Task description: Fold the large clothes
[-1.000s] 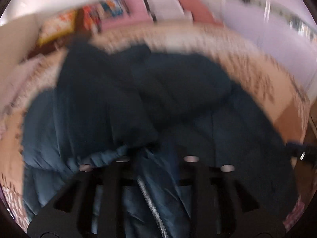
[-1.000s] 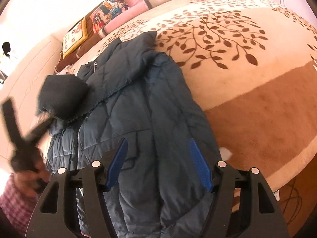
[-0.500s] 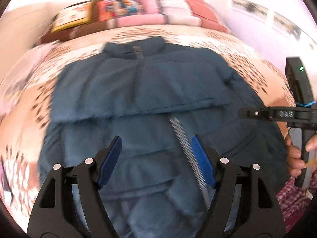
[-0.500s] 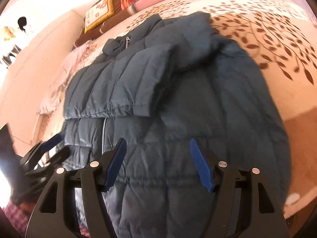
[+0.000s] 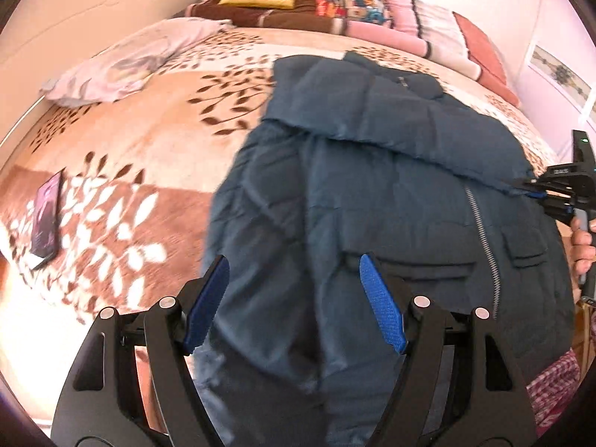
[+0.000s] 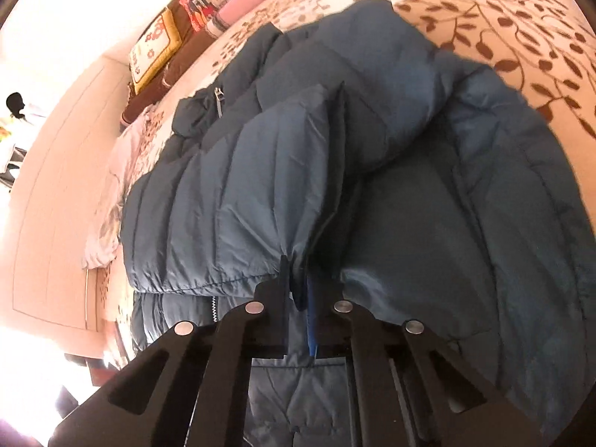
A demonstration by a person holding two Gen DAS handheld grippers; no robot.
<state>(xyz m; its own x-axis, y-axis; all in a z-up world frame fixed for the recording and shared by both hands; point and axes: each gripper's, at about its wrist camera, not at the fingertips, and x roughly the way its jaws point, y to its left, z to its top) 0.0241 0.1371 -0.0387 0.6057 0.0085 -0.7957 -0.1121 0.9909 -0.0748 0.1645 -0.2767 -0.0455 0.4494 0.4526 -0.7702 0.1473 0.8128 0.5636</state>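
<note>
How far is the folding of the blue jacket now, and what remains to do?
Done: one sleeve lies folded across the chest of the jacket, which is spread on the bed. In hand: the right gripper is closing on that sleeve's cuff; the left gripper hangs open over the jacket's side edge. Left: probably the other sleeve, then folding the body; it is still at full length.
</note>
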